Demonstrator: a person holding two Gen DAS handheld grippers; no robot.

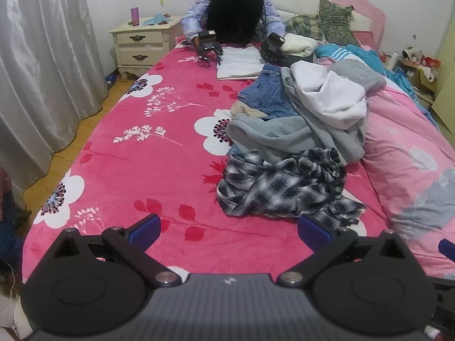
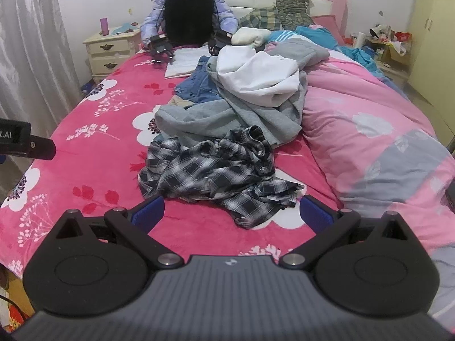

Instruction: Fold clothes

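A crumpled black-and-white plaid shirt (image 1: 284, 184) (image 2: 216, 170) lies at the near end of a clothes heap on the pink flowered blanket (image 1: 136, 153) (image 2: 93, 130). Behind it are a grey sweatshirt (image 1: 287, 133) (image 2: 227, 113), a white garment (image 1: 330, 96) (image 2: 256, 76) and blue jeans (image 1: 264, 91) (image 2: 199, 85). My left gripper (image 1: 229, 228) hovers open over bare blanket, just left of and short of the shirt. My right gripper (image 2: 231, 211) is open too, its jaws straddling the shirt's near hem from above. Neither holds anything.
A person (image 1: 233, 8) (image 2: 187, 8) kneels at the far end with their own grippers on a folded white cloth (image 1: 239, 62) (image 2: 184, 59). A pale pink duvet (image 1: 409, 147) (image 2: 369, 130) fills the right side. A nightstand (image 1: 142, 45) and curtain (image 1: 42, 56) stand left.
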